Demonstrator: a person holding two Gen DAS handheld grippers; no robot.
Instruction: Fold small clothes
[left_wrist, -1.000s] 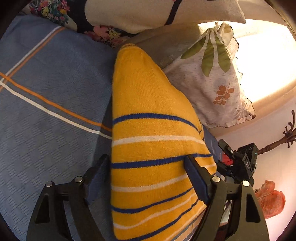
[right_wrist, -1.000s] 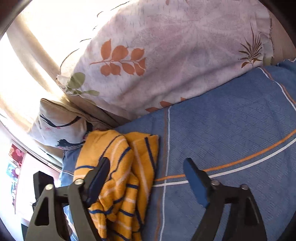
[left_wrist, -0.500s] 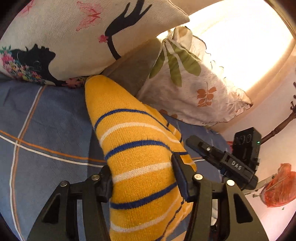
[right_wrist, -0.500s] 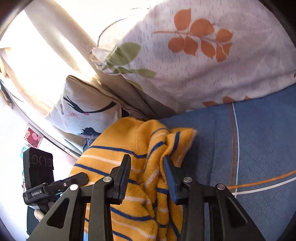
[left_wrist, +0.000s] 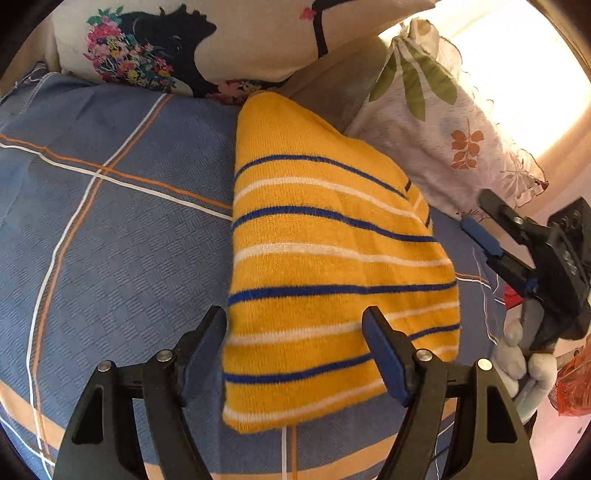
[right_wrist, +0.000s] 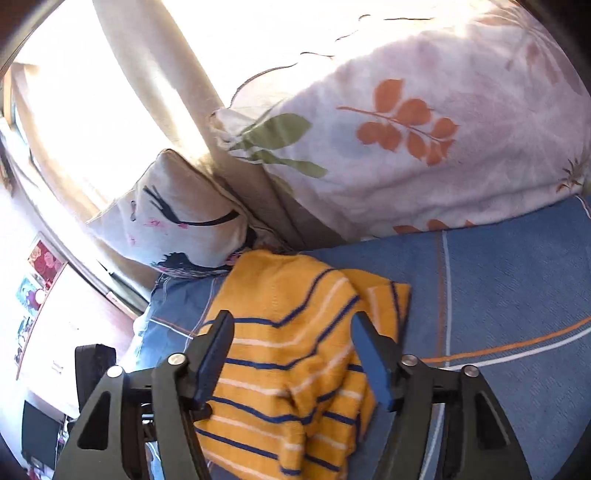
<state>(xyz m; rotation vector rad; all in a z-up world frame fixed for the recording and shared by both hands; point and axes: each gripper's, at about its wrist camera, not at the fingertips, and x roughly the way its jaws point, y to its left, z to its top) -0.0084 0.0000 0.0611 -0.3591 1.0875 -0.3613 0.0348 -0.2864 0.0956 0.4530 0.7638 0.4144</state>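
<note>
Both tools have sprung wide since half a second ago, letting go of the sweater.

My left tool (left_wrist: 295, 341) is spread open now, fingers either side of the yellow striped sweater (left_wrist: 325, 266), which lies folded on the blue bedspread (left_wrist: 110, 240) below the bird cushion (left_wrist: 236, 40) and leaf pillow (left_wrist: 443, 122). My right tool (right_wrist: 291, 341) gapes just as wide over the sweater's bunched end; I can't tell whether its fingers touch the knit.

Both grippers' fingers (left_wrist: 384, 354) newly spread.
</note>
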